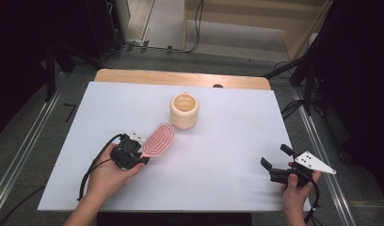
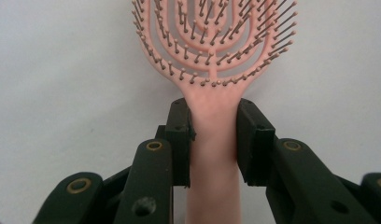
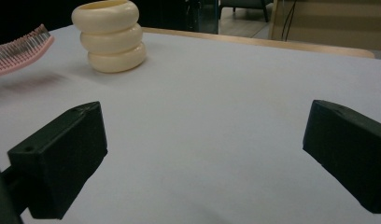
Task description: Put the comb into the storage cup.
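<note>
Item 1: pink plastic hairbrush with a looped open-work oval head and dark-tipped bristles (image 1: 159, 139). It sits left of centre over the white table surface (image 1: 218, 155), head pointing towards the far side, bristles upward. In the right gripper view the brush head (image 3: 21, 49) hangs clear of the table with a blurred shadow beneath it. The handle runs back into the left gripper.

Item 2: left gripper (image 1: 142, 160), black, two-jawed, held in the person's left hand (image 1: 105, 176). Its jaws are clamped on the brush handle (image 2: 213, 140) just below the head, one pad on each side, pressing the plastic.

Item 3: cream-coloured ribbed holder made of three stacked rounded rings, open at the top (image 1: 184, 110). It stands upright on the table, just beyond the brush head and apart from it.

Item 4: right gripper (image 1: 276, 162), black with a grey three-cornered plate, held in the person's right hand (image 1: 296, 188) near the table's right front edge. Its jaws stand wide apart with bare table between them; nothing is gripped. It is well apart from the brush and holder.
</note>
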{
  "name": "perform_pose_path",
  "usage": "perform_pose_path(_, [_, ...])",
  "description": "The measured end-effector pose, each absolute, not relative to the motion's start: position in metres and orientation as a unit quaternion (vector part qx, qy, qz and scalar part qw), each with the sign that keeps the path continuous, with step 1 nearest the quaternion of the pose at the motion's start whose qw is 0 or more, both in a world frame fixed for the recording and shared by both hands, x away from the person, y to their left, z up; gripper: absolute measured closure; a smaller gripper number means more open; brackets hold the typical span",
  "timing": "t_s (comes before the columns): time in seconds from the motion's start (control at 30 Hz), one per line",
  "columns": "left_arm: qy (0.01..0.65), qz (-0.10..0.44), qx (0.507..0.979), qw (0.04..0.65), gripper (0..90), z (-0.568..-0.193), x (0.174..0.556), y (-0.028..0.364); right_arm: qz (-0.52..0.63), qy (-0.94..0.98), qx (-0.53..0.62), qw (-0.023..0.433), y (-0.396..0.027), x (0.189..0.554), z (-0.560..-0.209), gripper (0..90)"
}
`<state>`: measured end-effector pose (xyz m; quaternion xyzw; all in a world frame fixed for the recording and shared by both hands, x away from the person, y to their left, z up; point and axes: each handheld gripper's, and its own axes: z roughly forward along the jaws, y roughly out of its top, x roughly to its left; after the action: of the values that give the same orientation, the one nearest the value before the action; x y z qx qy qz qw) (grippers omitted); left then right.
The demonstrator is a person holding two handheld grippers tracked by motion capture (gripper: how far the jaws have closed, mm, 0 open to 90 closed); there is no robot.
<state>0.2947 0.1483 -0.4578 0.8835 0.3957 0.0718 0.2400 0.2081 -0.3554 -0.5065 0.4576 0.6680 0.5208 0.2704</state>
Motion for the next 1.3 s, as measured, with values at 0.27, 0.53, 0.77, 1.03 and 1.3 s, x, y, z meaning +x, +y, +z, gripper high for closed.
perform_pose_path(0.27, [0.388,0.086,0.871,0.29,70.3,-0.448,0.294,0.146,0.522,0.681,0.438,0.268,-0.337,0.212,-0.493,0.0])
perform_pose_path(0.53, [0.379,0.095,0.865,0.316,70.3,-0.446,0.293,0.144,0.542,0.688,0.419,0.242,-0.316,0.219,-0.468,0.0])
perform_pose_path(0.77, [0.375,0.105,0.854,0.345,70.3,-0.442,0.293,0.147,0.54,0.697,0.408,0.238,-0.3,0.223,-0.456,0.0])
perform_pose_path(1.03, [0.353,0.128,0.844,0.383,70.3,-0.437,0.287,0.149,0.544,0.706,0.401,0.212,-0.277,0.236,-0.449,0.0])
perform_pose_path(1.3, [0.337,0.132,0.837,0.411,70.3,-0.434,0.285,0.148,0.544,0.711,0.404,0.187,-0.253,0.247,-0.437,0.0])
